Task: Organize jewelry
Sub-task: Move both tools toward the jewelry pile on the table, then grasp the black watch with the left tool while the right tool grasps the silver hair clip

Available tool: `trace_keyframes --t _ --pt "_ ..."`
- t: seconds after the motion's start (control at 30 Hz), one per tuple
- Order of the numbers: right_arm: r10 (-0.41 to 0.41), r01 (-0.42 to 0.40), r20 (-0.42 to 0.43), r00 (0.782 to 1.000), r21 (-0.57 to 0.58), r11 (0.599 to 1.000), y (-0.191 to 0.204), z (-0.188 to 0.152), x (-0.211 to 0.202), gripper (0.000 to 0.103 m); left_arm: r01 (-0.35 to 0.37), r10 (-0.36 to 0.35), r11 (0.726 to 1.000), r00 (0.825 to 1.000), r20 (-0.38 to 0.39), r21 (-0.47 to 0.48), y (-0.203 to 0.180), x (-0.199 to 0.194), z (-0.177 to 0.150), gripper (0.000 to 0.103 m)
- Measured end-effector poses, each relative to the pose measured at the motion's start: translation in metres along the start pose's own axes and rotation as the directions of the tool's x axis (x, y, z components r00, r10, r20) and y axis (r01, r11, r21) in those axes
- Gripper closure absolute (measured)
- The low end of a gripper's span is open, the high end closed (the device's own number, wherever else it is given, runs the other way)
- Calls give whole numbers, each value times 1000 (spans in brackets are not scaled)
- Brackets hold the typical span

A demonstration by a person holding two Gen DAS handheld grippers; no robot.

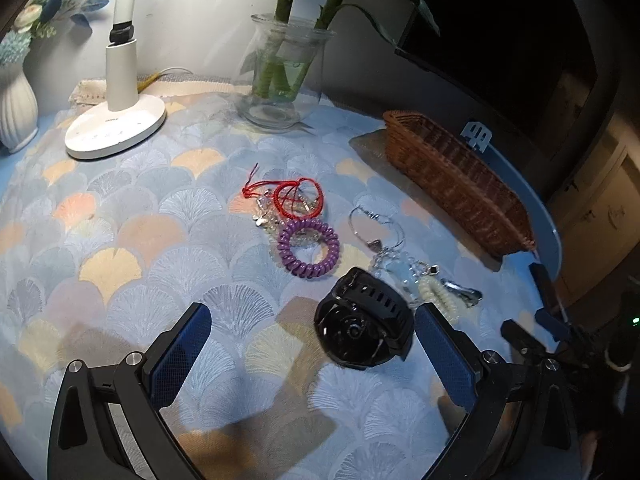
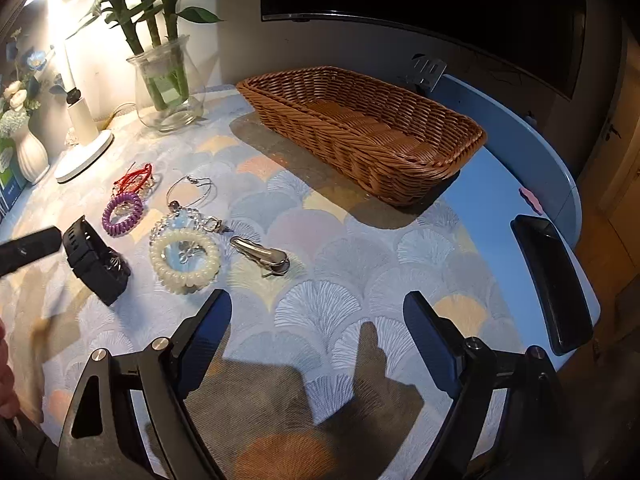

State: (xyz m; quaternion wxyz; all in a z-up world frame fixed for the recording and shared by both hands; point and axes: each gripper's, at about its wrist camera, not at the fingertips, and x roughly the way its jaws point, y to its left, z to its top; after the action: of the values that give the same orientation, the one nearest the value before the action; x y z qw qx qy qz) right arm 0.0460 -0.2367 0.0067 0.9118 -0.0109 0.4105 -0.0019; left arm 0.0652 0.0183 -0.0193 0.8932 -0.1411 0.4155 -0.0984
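A black watch (image 1: 362,322) lies on the patterned tablecloth, just ahead of my open left gripper (image 1: 312,332), nearer its right finger; it also shows in the right wrist view (image 2: 98,260). Beyond it lie a purple coil hair tie (image 1: 309,247), a red cord bracelet (image 1: 294,196), a thin silver necklace (image 1: 374,230), a cream bead bracelet (image 2: 185,260) over a clear bead chain, and a metal hair clip (image 2: 262,254). My right gripper (image 2: 318,320) is open and empty above bare cloth. An empty wicker basket (image 2: 400,160) stands at the back right.
A white desk lamp (image 1: 116,120), a glass vase with bamboo (image 1: 282,76) and a white ribbed vase (image 1: 16,108) stand along the back. A dark phone (image 2: 554,276) lies at the table's right edge. The blue table edge (image 2: 520,140) curves behind the basket.
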Motion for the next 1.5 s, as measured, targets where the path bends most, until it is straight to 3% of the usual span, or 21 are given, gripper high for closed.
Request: trace_keyframes --t 0.07,0.27,0.33,0.47,0.6,0.67,0.8,0.97,1.17,1.33,1.5 --pt "3 -3 -4 1000 10 1000 -2 0 1 14 24 -23 1000 1000 19 -15 -5 -2 7 2" --pt "-3 4 -19 1000 5 1000 -2 -3 3 14 -45 46 999 998 -43 17 -26 28 9 4" --pt "-5 5 -13 1000 -5 1000 -2 -2 2 14 -55 56 998 996 -65 29 -22 31 3 11" --pt "27 -27 -6 1000 -17 999 -1 5 4 15 -35 36 999 997 -65 7 -1 17 -5 11" --pt "108 -110 -37 993 -38 993 8 11 15 42 -65 66 998 996 -55 19 16 1 -11 11" --pt "118 -121 -55 992 -53 991 13 12 23 48 -70 70 998 997 -40 11 26 -4 -13 11" --pt "106 -113 -87 991 -72 991 14 14 35 49 -130 130 991 991 -35 -5 42 -2 -8 11" --pt "90 -99 -87 992 -104 990 8 17 39 49 -121 119 992 991 -64 -22 60 11 -1 11" --pt "136 -147 -106 985 -102 984 -5 20 46 49 -98 97 995 993 -59 -17 67 7 -5 13" --pt "187 -199 -102 977 -114 973 -8 23 49 49 -23 27 993 999 -33 116 43 -3 -4 13" --pt "228 -240 -90 969 -150 959 -8 27 49 49 37 -12 950 996 -84 309 12 8 -3 13"
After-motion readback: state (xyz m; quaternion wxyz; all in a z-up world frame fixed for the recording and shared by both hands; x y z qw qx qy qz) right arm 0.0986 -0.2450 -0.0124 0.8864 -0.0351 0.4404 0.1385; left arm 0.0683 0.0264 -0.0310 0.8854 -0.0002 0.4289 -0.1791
